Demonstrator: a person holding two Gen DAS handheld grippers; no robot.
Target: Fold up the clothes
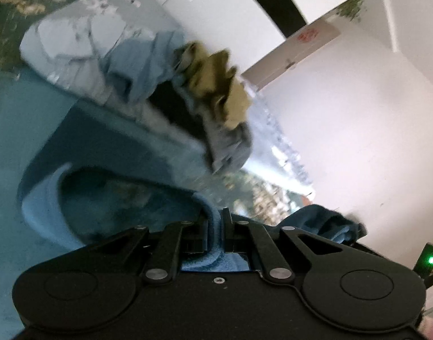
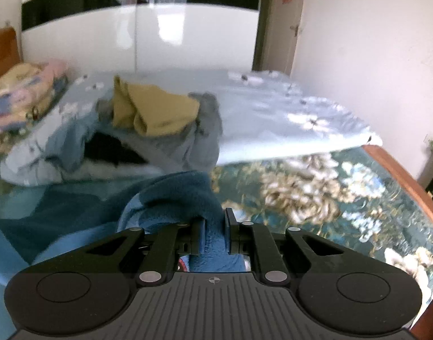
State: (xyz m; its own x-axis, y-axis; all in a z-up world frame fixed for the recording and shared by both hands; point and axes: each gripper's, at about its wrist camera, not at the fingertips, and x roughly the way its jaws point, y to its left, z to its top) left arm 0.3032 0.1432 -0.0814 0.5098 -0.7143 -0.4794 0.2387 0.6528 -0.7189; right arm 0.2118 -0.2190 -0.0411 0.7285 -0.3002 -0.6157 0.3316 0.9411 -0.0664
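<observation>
Wardrobe shows whole from right tool only.

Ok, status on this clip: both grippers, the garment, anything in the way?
Left gripper shut on blue fleece garment. Right gripper shut on same fleece. Unfolded clothes pile lies beyond on the bed, apart from the fleece.

Left gripper, right gripper: jaws clamped on cloth.

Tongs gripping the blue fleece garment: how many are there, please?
2: left tongs pinch a blue fleece garment edge; right tongs pinch another bunched part of it.
</observation>
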